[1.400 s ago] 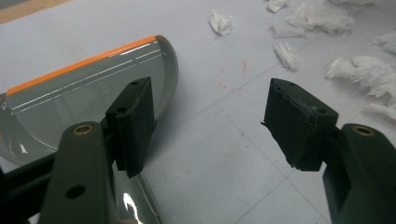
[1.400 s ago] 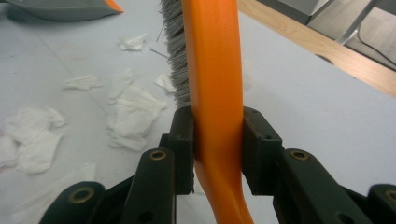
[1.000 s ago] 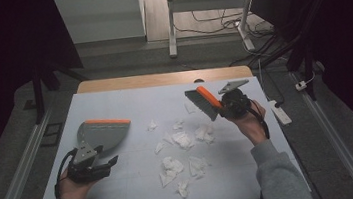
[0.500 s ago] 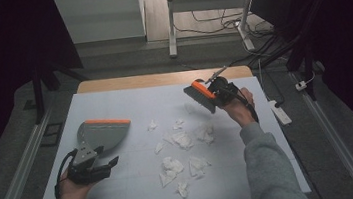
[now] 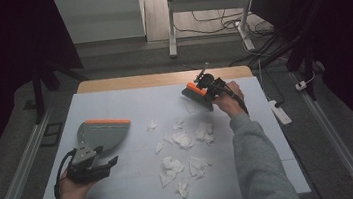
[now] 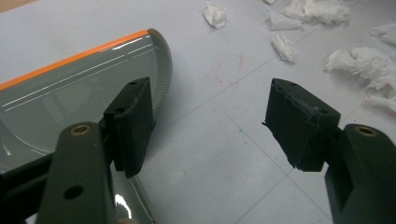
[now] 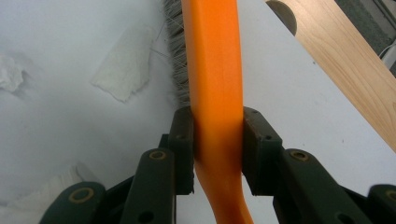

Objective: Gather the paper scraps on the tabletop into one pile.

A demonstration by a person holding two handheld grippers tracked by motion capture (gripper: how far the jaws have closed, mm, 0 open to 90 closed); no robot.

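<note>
Compared with a second ago: right gripper (image 5: 207,87) and its brush (image 5: 197,96) now farther up the table (image 5: 114,99) and a little lower, near the far edge by the wooden strip (image 7: 355,60), beyond the paper scraps (image 5: 184,140) instead of beside them; left gripper (image 5: 91,165) and dustpan (image 5: 102,133) unmoved. Largest first: pale table, scraps scattered across its middle. Grey dustpan with orange lip lying flat on the left part, mouth facing away, just ahead of the left gripper. Left gripper at the near left, jaws spread apart with bare table between them, one jaw over the dustpan's near corner. Brush clamped by its orange back (image 7: 212,79) between the right gripper's closed jaws, bristles (image 7: 175,51) toward the scraps, one flat scrap (image 7: 122,65) just beside them.
</note>
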